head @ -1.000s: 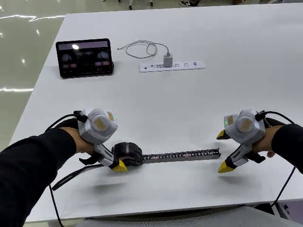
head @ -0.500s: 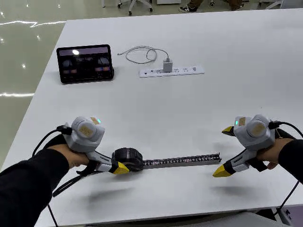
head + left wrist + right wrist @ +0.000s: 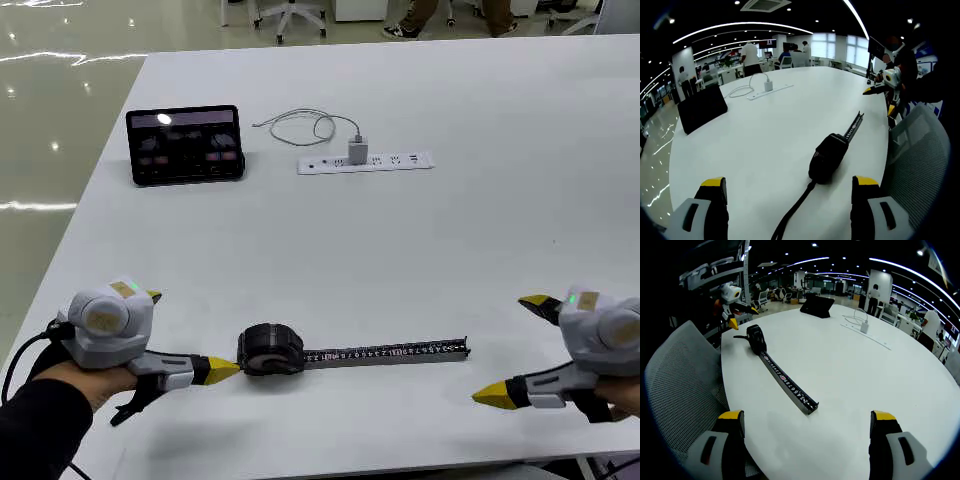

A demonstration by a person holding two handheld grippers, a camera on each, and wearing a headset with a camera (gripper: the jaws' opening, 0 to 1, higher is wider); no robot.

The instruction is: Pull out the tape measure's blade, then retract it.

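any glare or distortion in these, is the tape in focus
Head view: tape sharp, glare streaks on the floor. Left gripper view: fisheye bows the table edge and ceiling lights. Right gripper view: same bowing, blade numerals legible.

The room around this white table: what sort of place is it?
Most likely an open-plan office or lab workspace. Long strip lights cross the ceiling, a mesh office chair stands at the white table, and a tablet and power strip sit on it.
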